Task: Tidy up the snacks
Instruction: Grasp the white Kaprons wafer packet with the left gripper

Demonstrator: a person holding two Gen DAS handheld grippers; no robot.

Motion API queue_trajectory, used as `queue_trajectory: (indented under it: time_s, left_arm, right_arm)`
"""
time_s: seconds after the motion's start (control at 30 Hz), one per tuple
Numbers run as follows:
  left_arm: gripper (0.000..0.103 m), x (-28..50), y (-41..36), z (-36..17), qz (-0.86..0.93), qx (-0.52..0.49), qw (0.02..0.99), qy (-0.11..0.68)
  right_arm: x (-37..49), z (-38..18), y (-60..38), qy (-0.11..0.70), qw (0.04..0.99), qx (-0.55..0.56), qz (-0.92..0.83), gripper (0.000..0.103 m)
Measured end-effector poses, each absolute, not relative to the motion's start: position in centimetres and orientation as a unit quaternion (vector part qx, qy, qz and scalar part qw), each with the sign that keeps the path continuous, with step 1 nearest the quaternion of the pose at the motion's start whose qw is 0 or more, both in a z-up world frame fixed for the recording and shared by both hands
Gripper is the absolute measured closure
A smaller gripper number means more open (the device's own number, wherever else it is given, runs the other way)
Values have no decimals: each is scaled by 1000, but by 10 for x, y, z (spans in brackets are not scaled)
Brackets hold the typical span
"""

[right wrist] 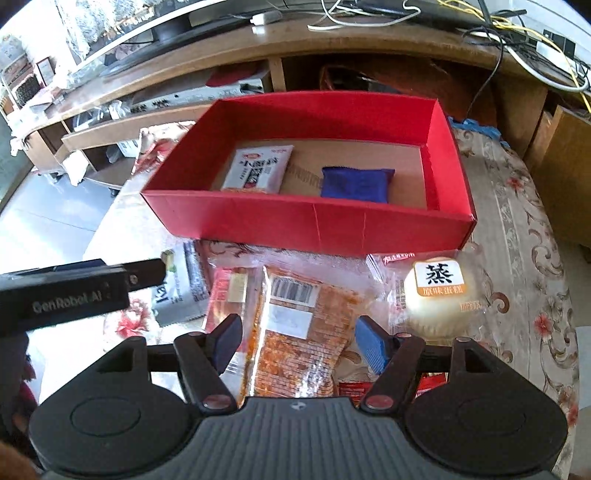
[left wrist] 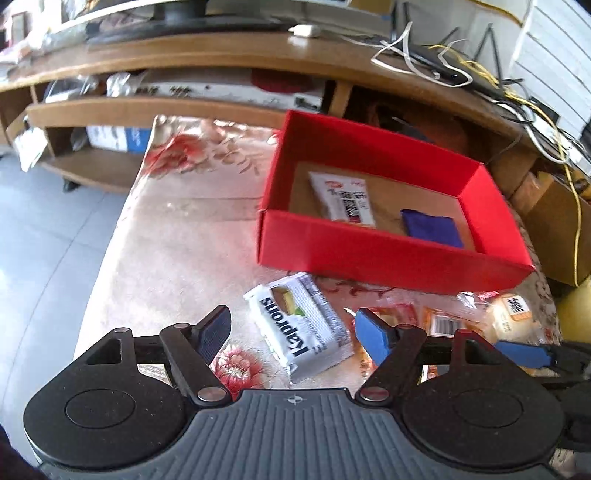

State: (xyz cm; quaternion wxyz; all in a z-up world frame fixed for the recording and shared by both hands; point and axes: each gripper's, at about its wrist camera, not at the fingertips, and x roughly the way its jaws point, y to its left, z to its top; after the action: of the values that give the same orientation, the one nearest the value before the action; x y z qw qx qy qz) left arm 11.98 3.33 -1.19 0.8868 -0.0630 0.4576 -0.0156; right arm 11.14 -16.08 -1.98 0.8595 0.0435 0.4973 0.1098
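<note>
A red box (left wrist: 369, 251) (right wrist: 295, 225) stands on the flowered tablecloth. Inside it lie a white packet (left wrist: 345, 199) (right wrist: 258, 168) and a blue packet (left wrist: 432, 227) (right wrist: 356, 184). My left gripper (left wrist: 293, 332) is open over a white Kaprons packet (left wrist: 306, 314) that lies flat between its fingers, and the pads do not touch it. My right gripper (right wrist: 300, 345) is open above an orange barcoded snack pack (right wrist: 295, 295), its pads standing clear on either side. A round steamed cake in clear wrap (right wrist: 439, 295) (left wrist: 509, 317) lies to the right, in front of the box.
A wooden TV stand (left wrist: 155, 110) with cluttered shelves runs behind the table, with tangled cables (right wrist: 517, 33) on its top at the right. The table's edge drops to grey floor tiles (left wrist: 44, 240) on the left. The left gripper's body (right wrist: 74, 291) juts in beside my right one.
</note>
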Motion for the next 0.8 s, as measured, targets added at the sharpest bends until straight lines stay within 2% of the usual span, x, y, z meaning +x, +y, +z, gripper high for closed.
queue_trajectory:
  time_s: [0.27, 0.43, 0.8]
  left_arm:
    - [23, 119, 42, -19, -2, -61, 880, 472]
    - [23, 128, 50, -28, 4, -104, 866, 488]
    - [21, 161, 27, -49, 42, -109, 860, 497]
  right_arm:
    - [115, -32, -158, 513, 851, 33, 106, 34]
    - [116, -31, -158, 512, 852, 35, 105, 33]
    - [115, -29, -160, 508, 855, 36, 104, 32]
